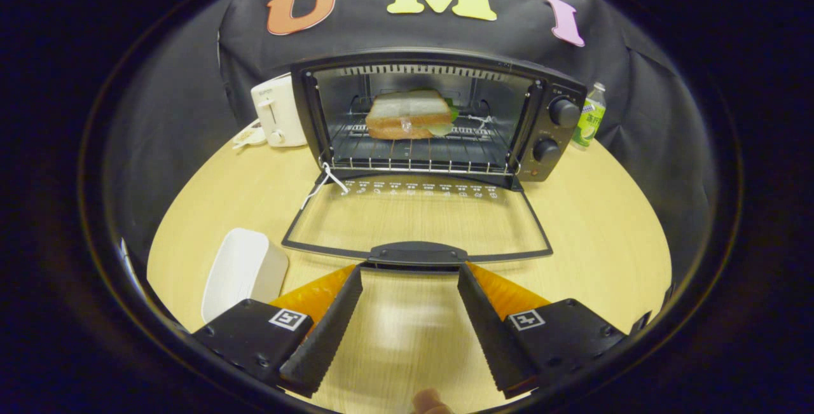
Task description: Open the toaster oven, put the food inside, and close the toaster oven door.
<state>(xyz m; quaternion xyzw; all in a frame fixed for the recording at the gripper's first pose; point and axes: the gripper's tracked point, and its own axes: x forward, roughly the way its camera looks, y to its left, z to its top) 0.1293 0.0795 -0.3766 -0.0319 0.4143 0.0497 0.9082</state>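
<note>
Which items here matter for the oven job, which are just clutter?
Job: oven, its door lying open, sandwich on the rack, tongs open just short of the door handle.
Clutter: white toaster, bottle, white dish.

A toaster oven [439,115] stands with its glass door [416,220] dropped flat onto a round wooden table [604,223], centre frame. A sandwich [407,115] sits on the wire rack [420,147] inside, a bit of green showing at its right side. The gripper [410,271] hovers at the bottom of the frame, its fingers spread wide apart, their tips just short of the door handle [416,254] and gripping nothing. A white dish [241,271] lies at lower left, beside the left finger. A white toaster [276,112] stands left of the oven; a green-labelled bottle [588,118] stands at its right.
</note>
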